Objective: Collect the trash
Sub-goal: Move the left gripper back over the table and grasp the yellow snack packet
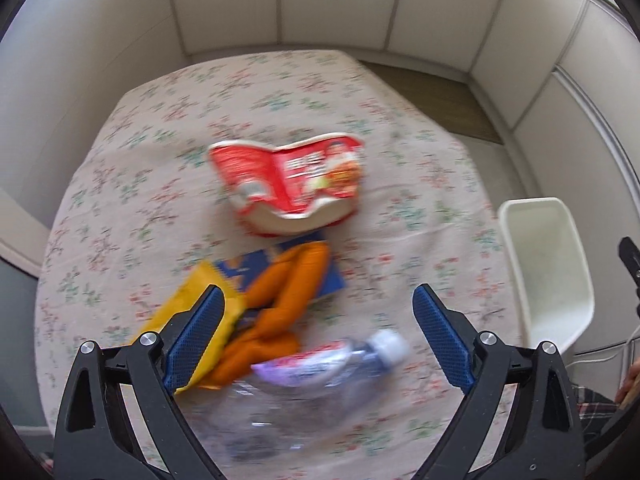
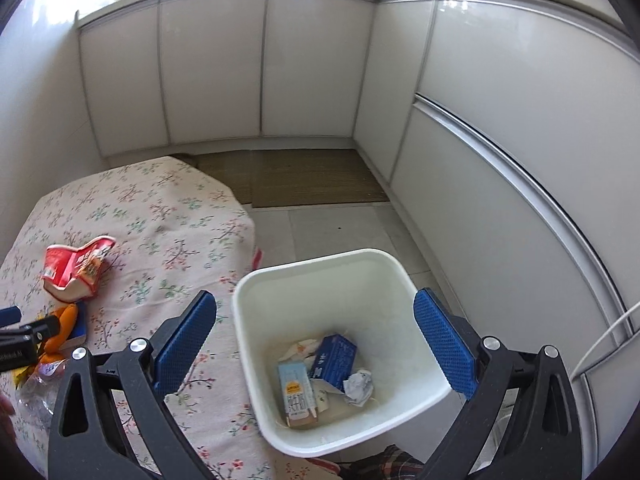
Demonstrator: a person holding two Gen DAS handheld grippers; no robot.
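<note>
Trash lies on the floral tablecloth (image 1: pixel 160 128): a crushed red noodle cup (image 1: pixel 292 184), orange peel (image 1: pixel 280 308) on a blue and yellow wrapper (image 1: pixel 192 296), and a clear plastic bottle (image 1: pixel 320 368) with a white cap. My left gripper (image 1: pixel 318 304) hovers open over the peel and bottle, nothing between its blue pads. My right gripper (image 2: pixel 316 308) stands open above the white bin (image 2: pixel 248 320), gripping nothing. The bin holds two small cartons (image 2: pixel 296 392) and crumpled paper (image 2: pixel 360 388). The noodle cup (image 2: pixel 76 264) also shows in the right wrist view.
White cabinet doors (image 2: pixel 312 60) run along the back and right. A brown mat (image 2: pixel 312 176) lies on the tiled floor beyond the table. The bin (image 1: pixel 548 264) stands off the table's right edge. A white cable (image 2: pixel 600 336) hangs at the right.
</note>
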